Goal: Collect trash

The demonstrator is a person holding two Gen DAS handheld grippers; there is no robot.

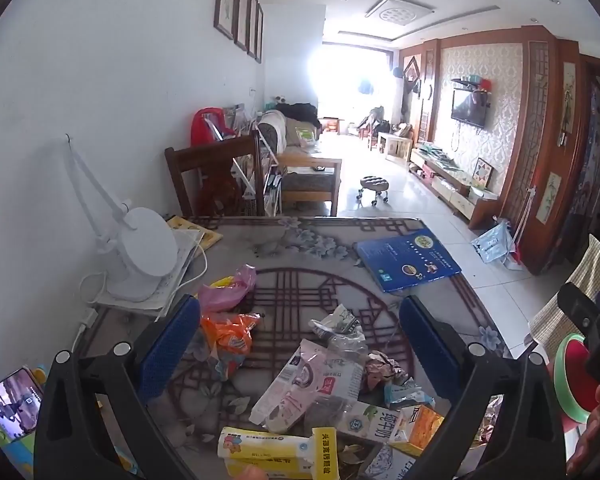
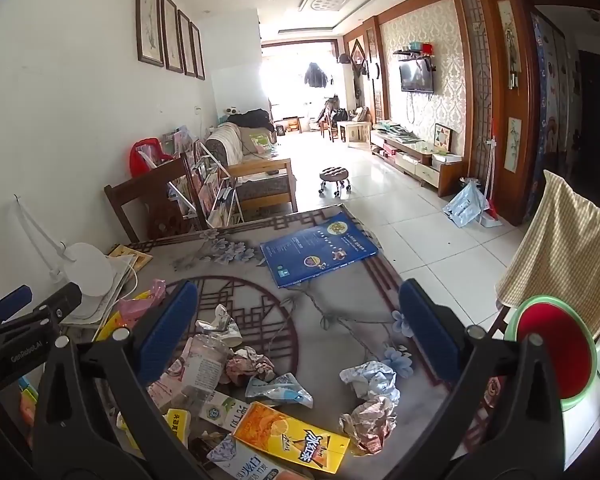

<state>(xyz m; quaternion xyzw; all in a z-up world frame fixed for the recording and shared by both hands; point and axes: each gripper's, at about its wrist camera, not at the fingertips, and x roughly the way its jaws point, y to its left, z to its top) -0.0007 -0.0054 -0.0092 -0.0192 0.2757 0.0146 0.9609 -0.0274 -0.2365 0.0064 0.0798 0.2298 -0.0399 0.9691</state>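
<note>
The collecting seems not started yet, as I judge it: all the trash lies on the table (image 2: 340, 292) and nothing is in the red bin (image 2: 556, 352), whose inside looks empty. I take the yellow drink carton (image 2: 292, 436) as landmark. Just behind it, towards the far edge of the table, lies a light blue wrapper (image 2: 280, 390). On its right are two crumpled papers (image 2: 370, 400), one behind the other. On its left the milk carton (image 2: 220, 408) touches it, and behind that lie the clear plastic bottle (image 2: 208, 364) and other wrappers in a heap. The red bin stands well to the right of the carton, beside the table edge (on a chair, I think).

The left gripper (image 1: 300, 340) has its jaws wide apart and holds nothing; it hangs over the heap. The right gripper (image 2: 300, 320) is also fully spread and empty, above the bare part of the table between the heap and the papers. So every piece is left to pick.
</note>
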